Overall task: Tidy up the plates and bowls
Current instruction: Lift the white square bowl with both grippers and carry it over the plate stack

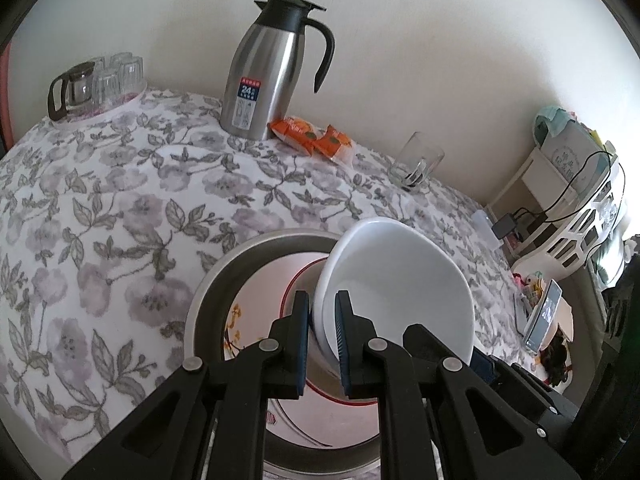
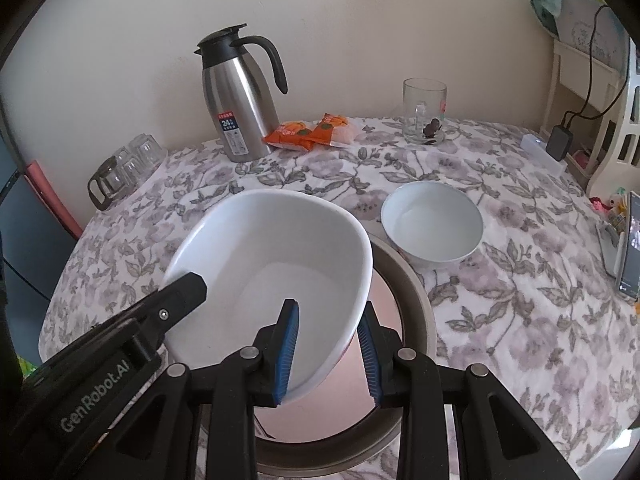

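Note:
A large white bowl (image 1: 400,288) (image 2: 272,264) hangs tilted above a round metal basin (image 1: 224,276) (image 2: 416,304) that holds a red-rimmed plate (image 1: 304,280). My left gripper (image 1: 323,340) is shut on the bowl's near rim. My right gripper (image 2: 328,348) straddles the bowl's right rim, one pad inside and one outside, with gaps showing. The left gripper's body also shows in the right wrist view (image 2: 176,300). A second, smaller white bowl (image 2: 432,224) sits on the flowered tablecloth to the right of the basin.
At the wall stand a steel thermos jug (image 1: 264,76) (image 2: 240,100), orange snack packets (image 1: 312,136) (image 2: 312,132) and a glass mug (image 1: 416,160) (image 2: 424,112). Upturned glasses and a small glass pot (image 1: 92,80) (image 2: 124,168) sit far left. A phone (image 2: 632,240) leans at the right edge.

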### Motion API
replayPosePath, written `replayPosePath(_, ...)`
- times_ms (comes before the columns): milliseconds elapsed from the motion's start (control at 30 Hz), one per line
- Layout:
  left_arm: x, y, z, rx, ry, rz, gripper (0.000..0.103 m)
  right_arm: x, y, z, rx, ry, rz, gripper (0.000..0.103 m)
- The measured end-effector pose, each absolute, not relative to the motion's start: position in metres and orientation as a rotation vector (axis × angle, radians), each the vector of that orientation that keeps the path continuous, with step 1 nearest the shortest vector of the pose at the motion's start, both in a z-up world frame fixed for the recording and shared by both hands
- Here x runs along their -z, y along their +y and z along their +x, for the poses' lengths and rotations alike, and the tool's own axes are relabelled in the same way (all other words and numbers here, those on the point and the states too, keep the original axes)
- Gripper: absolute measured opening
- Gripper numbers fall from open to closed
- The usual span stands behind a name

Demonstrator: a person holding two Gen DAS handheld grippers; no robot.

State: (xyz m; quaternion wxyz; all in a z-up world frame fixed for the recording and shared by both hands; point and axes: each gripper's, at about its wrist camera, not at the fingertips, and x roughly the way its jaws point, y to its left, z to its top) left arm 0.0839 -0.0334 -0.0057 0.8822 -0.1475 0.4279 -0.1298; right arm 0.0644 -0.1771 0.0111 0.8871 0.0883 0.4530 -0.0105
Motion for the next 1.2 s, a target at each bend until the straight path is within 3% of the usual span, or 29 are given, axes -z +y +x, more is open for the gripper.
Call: replayPosePath(1200, 0.025, -0.027, 0.094, 0.271, 0.978, -0.355, 0.013, -0.002, -0.175, 0.066, 0.008, 0.962, 0.218, 0.034)
